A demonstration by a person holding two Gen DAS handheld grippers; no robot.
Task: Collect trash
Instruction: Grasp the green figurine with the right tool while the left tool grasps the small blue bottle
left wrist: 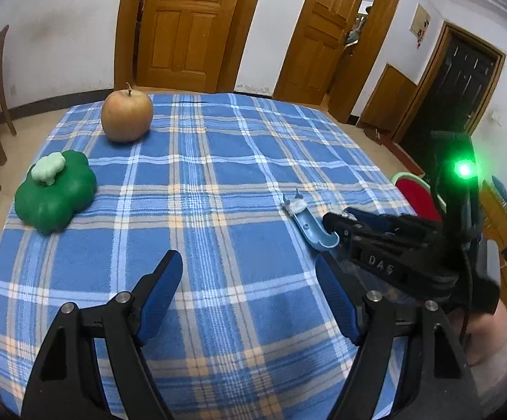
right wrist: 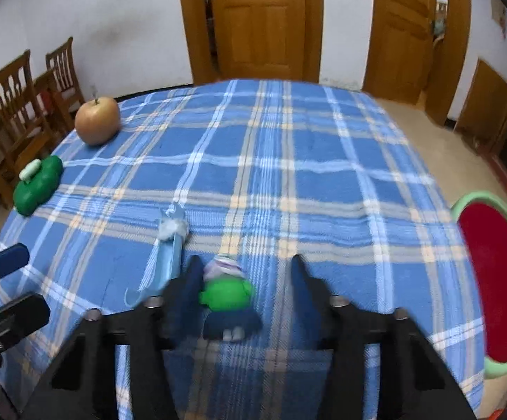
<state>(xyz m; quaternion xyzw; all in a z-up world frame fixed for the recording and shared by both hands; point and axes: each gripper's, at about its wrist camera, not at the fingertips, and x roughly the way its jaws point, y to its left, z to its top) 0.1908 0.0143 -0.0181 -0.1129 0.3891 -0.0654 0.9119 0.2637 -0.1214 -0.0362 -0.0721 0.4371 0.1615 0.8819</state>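
Cloth (left wrist: 218,182), blue check, covers the table. At far left sit a green toy (left wrist: 55,192) and an apple (left wrist: 126,116); I judge neither to be trash.

My left tongs (left wrist: 248,260) stand open over bare cloth, gripping nothing.

Right of them lies a blue strip (right wrist: 169,255) with a white wad on its far end. Its long axis runs away from me, and its curled near end is just beside my right tongs (right wrist: 244,269).

The right tongs are open, with a small green scrap (right wrist: 227,292) between the fingers. It lies against the left finger and clear of the right one, so it is not yet gripped. This hand is plainly the nearer to both pieces.

A red bin (right wrist: 479,195) with a green rim sits at the table's right edge, well apart from the scrap.

The right view is blurred: I cannot identify the scrap. The bin is cut off at the frame edge.
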